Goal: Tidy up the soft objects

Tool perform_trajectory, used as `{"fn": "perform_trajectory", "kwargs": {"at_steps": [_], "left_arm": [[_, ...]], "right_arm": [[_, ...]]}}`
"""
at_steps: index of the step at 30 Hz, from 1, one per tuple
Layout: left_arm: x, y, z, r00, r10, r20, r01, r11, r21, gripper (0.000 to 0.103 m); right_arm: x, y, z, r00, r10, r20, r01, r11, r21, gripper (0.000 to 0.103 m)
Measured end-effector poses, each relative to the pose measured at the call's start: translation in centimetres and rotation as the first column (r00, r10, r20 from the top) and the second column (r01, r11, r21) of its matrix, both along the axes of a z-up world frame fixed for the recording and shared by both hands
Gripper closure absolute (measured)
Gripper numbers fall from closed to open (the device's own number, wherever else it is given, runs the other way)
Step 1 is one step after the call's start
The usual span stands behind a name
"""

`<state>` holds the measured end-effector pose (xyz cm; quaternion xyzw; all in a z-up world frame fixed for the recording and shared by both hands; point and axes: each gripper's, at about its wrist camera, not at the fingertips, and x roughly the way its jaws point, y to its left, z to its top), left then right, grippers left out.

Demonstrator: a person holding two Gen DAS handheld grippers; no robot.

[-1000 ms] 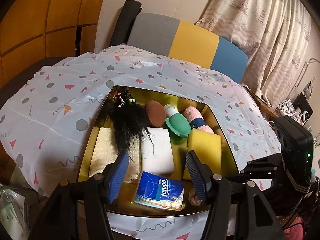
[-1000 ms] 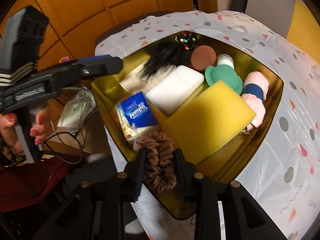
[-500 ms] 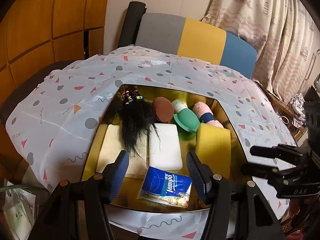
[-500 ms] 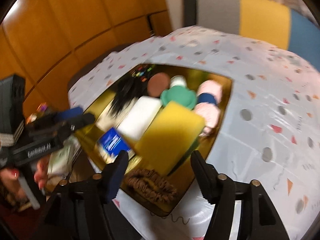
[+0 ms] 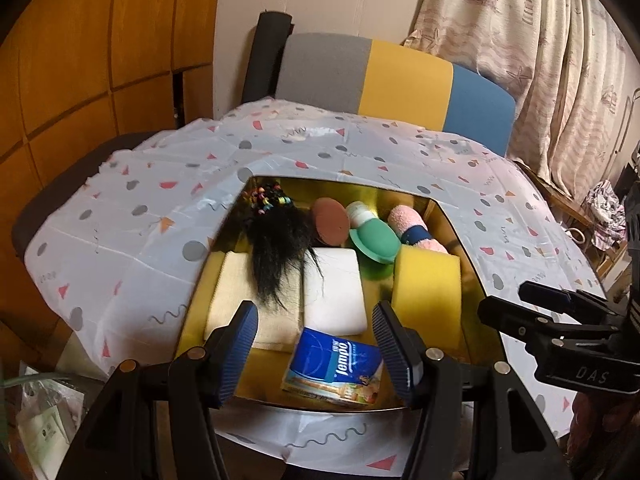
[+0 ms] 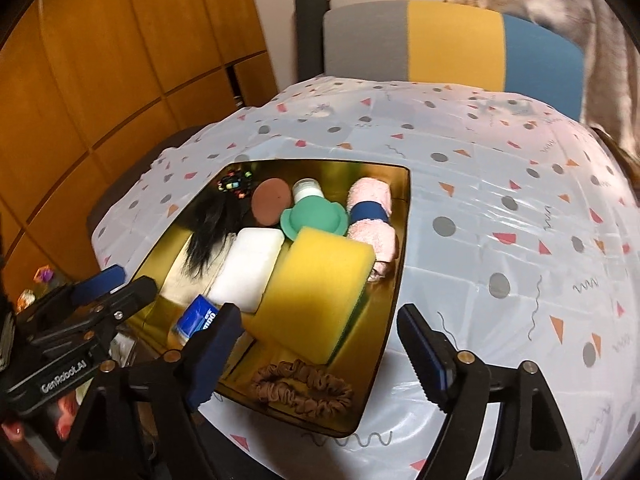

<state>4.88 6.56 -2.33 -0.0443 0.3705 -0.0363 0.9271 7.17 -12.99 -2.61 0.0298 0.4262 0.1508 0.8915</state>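
Observation:
A gold tray (image 6: 396, 264) sits on the patterned tablecloth and holds the soft objects: a yellow sponge (image 6: 316, 288), a white sponge (image 6: 248, 268), a black hairpiece (image 5: 278, 252), a rolled pink towel (image 6: 370, 216), a green silicone pad (image 6: 314, 218), a blue tissue pack (image 5: 334, 368) and a beige cloth (image 5: 240, 304). A brown scrunchie (image 6: 304, 384) lies at the tray's near corner. My right gripper (image 6: 320, 356) is open and empty just above and behind it. My left gripper (image 5: 316, 352) is open and empty over the tissue pack.
A brown round puff (image 5: 330, 220) and a white bottle (image 6: 306, 190) lie at the back of the tray. A grey, yellow and blue chair (image 5: 392, 76) stands behind the table. Wooden panels (image 6: 100, 92) on the left, curtains (image 5: 540, 40) on the right.
My right gripper has opened, let go of the brown scrunchie in the tray's near corner, and pulled back and up. My left gripper has drawn back a little, still open.

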Motion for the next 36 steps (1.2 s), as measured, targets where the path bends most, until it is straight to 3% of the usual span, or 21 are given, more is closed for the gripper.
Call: {"fn": "perform_trajectory", "kwargs": {"at_steps": [11,25,36], "left_arm": [[-0.8,-0.3,0.4,1.000,0.003,0.007,-0.003,1.000,0.031,0.043],[-2.2,-0.1,1.3,0.992,0.107,0.065,-0.111,0.991,0.071,0.043],[-2.0,0.1,0.9,0.989,0.142,0.031,-0.144,0.986,0.087,0.043]], "right_arm": [[-1.9,1.4,0.6,0.996,-0.050,0.074,0.054,0.997,-0.050,0.000],[-3.2,1.2,1.5,0.978,-0.171,0.123,0.183,0.979,-0.088,0.000],[-3.5,0.6,1.1,0.955,-0.272,0.113,0.282,0.956,-0.081,0.000]]}}
